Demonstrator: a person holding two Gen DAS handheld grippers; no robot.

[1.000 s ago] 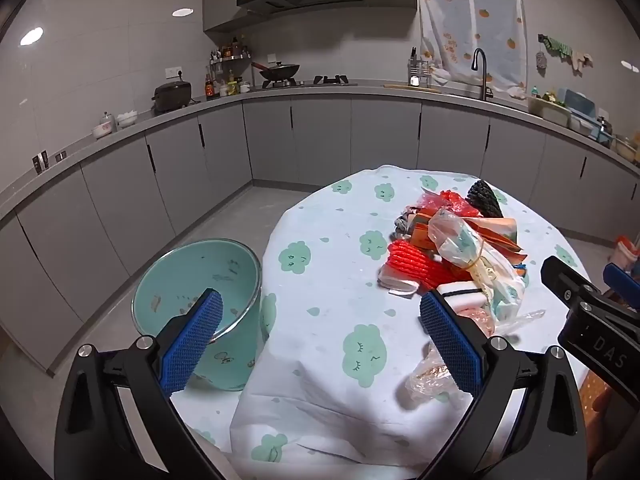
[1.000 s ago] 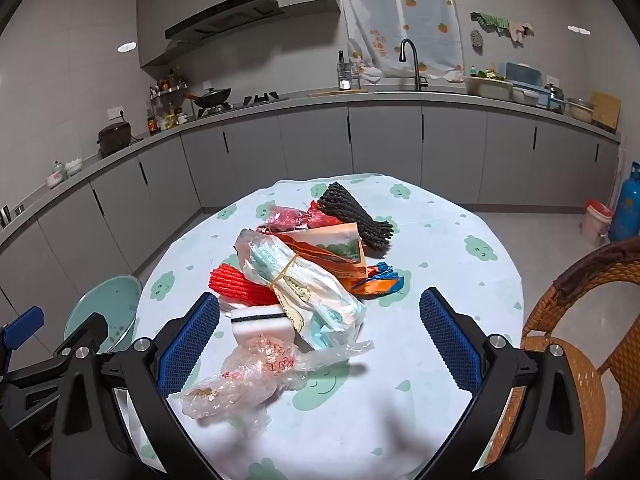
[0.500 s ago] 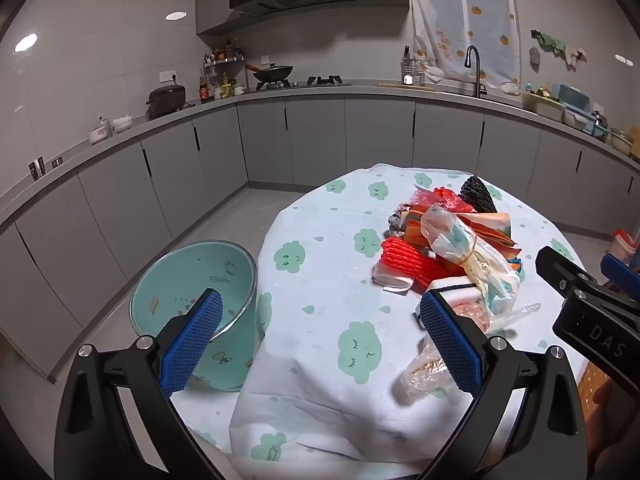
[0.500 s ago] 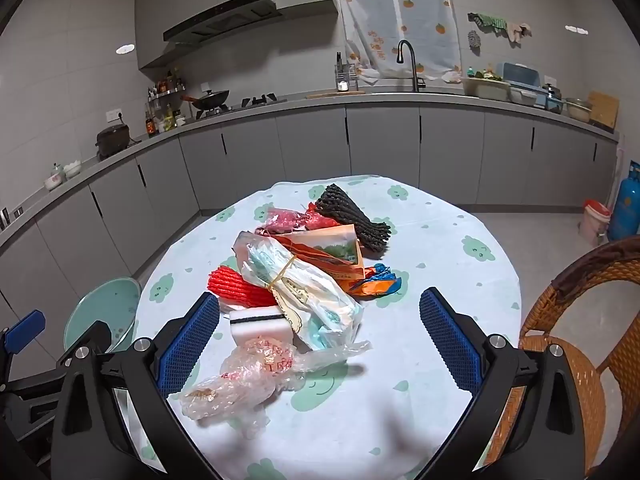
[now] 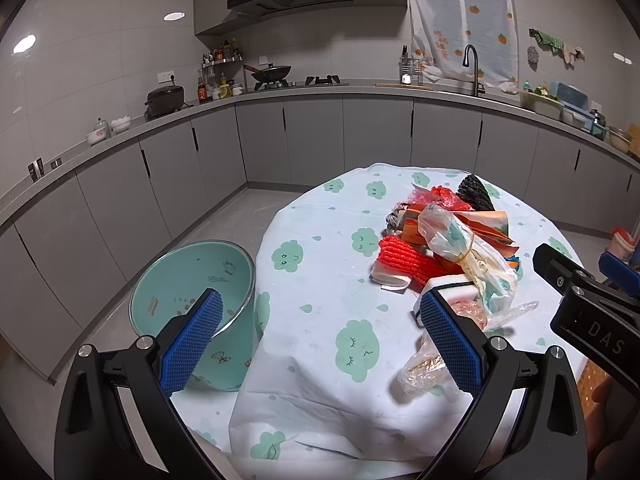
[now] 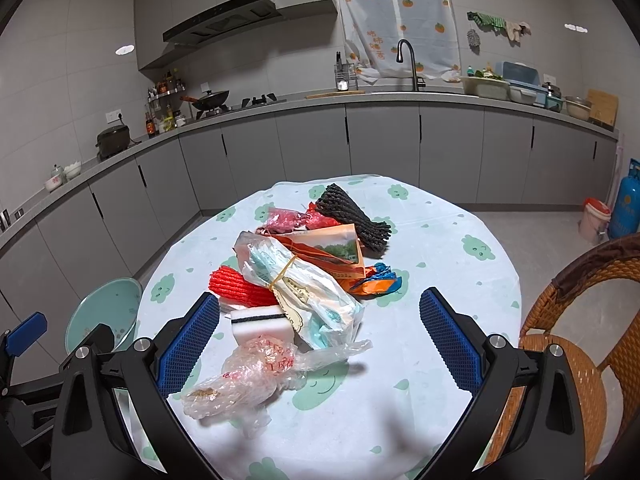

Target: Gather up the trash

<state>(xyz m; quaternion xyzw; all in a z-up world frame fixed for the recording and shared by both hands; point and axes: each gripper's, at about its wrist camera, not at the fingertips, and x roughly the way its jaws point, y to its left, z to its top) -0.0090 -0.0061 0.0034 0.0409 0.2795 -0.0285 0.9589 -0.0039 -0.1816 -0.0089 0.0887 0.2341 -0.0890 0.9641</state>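
A heap of trash [image 6: 304, 264] lies across the middle of the round table [image 6: 448, 248], its crumpled clear bag [image 6: 248, 376] reaching toward the near edge. The right gripper [image 6: 316, 336] hovers above that bag, jaws spread wide and empty. The left gripper [image 5: 320, 334], equally wide and empty, hangs over the table's left edge beside the teal bin [image 5: 192, 276] on the floor.

Left claw [image 5: 320, 342] slightly farther back.
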